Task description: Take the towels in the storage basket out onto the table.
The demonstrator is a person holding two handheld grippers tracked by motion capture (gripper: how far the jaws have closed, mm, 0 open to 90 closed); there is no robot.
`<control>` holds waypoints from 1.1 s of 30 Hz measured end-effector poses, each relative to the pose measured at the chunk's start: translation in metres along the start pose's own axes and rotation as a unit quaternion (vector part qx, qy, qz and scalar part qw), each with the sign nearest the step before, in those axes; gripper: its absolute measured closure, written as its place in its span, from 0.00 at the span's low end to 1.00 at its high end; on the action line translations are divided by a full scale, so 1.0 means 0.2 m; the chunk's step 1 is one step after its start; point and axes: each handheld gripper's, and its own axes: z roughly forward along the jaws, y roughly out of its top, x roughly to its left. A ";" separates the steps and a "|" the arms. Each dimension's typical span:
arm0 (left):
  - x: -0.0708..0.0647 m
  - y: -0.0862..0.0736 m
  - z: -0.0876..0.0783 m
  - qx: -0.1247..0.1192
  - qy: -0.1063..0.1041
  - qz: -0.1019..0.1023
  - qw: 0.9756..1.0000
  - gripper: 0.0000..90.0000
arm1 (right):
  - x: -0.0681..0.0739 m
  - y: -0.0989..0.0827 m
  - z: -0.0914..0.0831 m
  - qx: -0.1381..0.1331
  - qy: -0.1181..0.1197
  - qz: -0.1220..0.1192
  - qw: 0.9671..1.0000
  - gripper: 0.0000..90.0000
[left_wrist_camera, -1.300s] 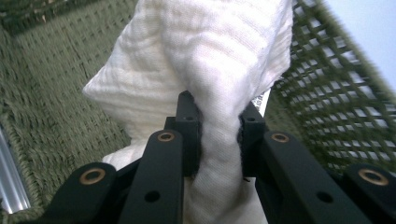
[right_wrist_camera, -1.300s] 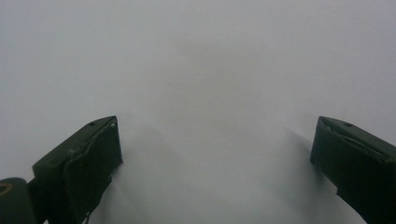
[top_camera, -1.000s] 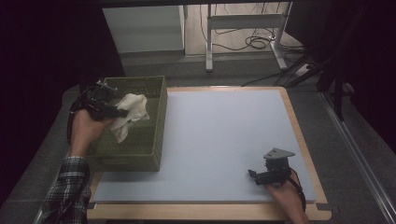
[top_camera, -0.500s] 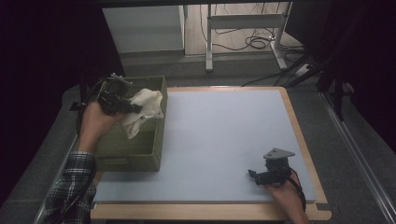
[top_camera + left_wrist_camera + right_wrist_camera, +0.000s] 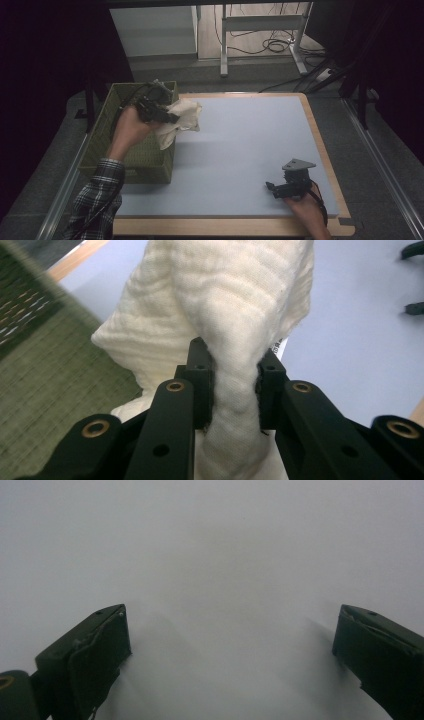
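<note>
A cream cloth (image 5: 181,120) hangs bunched from my left gripper (image 5: 169,118), above the right rim of the green basket (image 5: 125,165) and the left edge of the pale blue mat (image 5: 250,145). In the left gripper view both black jaws pinch a fold of the cloth (image 5: 235,325), with my left gripper (image 5: 234,385) shut on it. My right gripper (image 5: 272,189) rests low on the mat near its front right corner. In the right gripper view my right gripper (image 5: 230,650) has its jaws spread wide with bare mat between them.
The green basket stands at the mat's left side, its woven wall (image 5: 45,375) close beside the cloth. A wooden border (image 5: 320,145) frames the mat. Beyond the table are a metal stand (image 5: 260,35) and cables (image 5: 275,47) on the floor.
My left gripper has lifted the cloth out of the basket and carried it right, over the basket's rim toward the mat. The right gripper has stayed put.
</note>
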 end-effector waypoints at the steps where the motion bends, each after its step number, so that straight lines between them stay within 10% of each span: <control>1: -0.02 0.01 0.02 0.001 -0.002 0.004 1.000 0.84 | 0.00 0.00 0.00 0.000 0.000 0.000 1.000 0.02; 23: -0.40 0.23 0.61 0.047 -0.072 0.084 0.993 0.82 | 0.00 0.00 0.00 0.000 0.001 -0.001 1.000 0.02; 33: -0.48 0.22 0.84 0.058 -0.066 0.094 0.992 0.79 | 0.00 0.00 0.00 -0.001 0.001 -0.002 1.000 0.02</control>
